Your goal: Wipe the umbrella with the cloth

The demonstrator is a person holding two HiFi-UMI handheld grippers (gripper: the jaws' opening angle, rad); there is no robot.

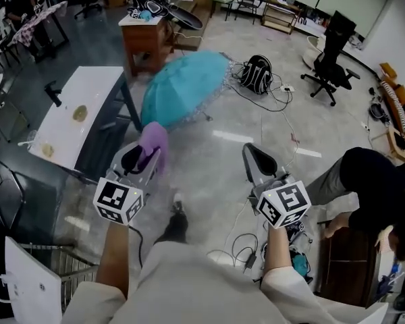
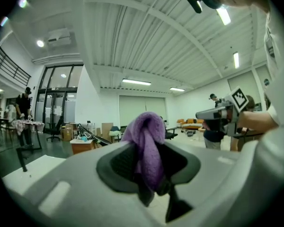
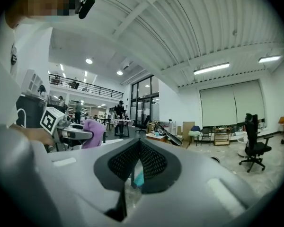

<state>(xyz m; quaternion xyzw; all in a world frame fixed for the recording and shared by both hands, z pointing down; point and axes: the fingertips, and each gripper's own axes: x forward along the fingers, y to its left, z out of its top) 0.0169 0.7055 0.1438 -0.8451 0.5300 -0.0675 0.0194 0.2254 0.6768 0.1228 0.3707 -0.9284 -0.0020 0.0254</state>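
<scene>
An open teal umbrella (image 1: pixel 182 86) lies tipped on its side on the floor ahead of me. A purple cloth (image 1: pixel 153 142) sticks up from my left gripper (image 1: pixel 145 157), which is shut on it and held well short of the umbrella. In the left gripper view the cloth (image 2: pixel 146 141) bulges out between the dark pads of the left gripper (image 2: pixel 149 148). My right gripper (image 1: pixel 253 155) is level with the left one, with nothing in it. In the right gripper view its pads (image 3: pixel 154 160) meet at the tip, and a sliver of the teal umbrella (image 3: pixel 138 178) shows below.
A white table (image 1: pixel 74 120) stands at the left and a wooden table (image 1: pixel 145 36) behind the umbrella. A black backpack (image 1: pixel 258 73) and cables (image 1: pixel 273 103) lie on the floor. An office chair (image 1: pixel 334 52) is far right. A person (image 1: pixel 371 187) crouches at my right.
</scene>
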